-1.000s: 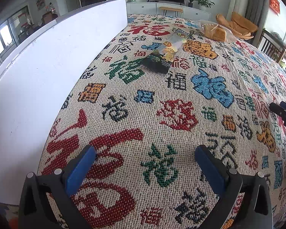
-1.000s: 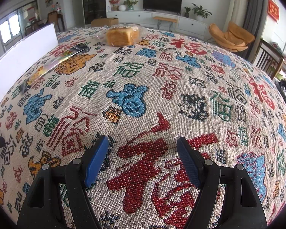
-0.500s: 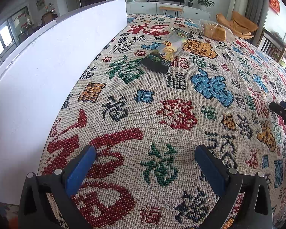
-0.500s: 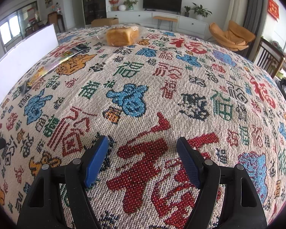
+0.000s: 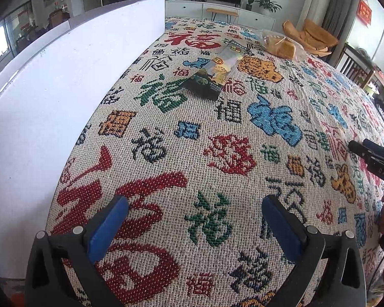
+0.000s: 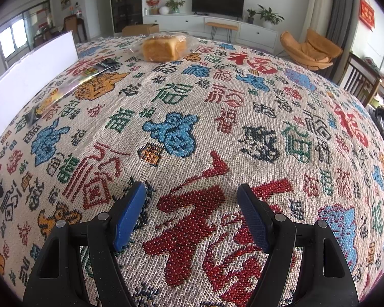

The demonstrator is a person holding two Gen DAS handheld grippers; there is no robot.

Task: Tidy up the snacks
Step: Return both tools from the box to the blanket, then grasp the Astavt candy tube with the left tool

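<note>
A long flat snack packet (image 5: pixel 216 73) with a dark end lies on the patterned tablecloth (image 5: pixel 217 153), well ahead of my left gripper (image 5: pixel 194 220), which is open and empty. Behind it sits a loaf of bread in a clear bag (image 5: pixel 280 44). The right wrist view shows the bread bag (image 6: pixel 163 47) at the far edge and the snack packet (image 6: pixel 71 87) to the far left. My right gripper (image 6: pixel 192 212) hangs open over red woven characters, nothing between its blue pads. The right gripper's tip (image 5: pixel 371 158) shows at the left view's right edge.
A tall white panel (image 5: pixel 51 97) runs along the left side of the table. Beyond the table are a TV cabinet (image 6: pixel 217 29), an orange lounge chair (image 6: pixel 309 50), a cardboard box (image 6: pixel 140 29) and wooden chairs (image 6: pixel 361 79) to the right.
</note>
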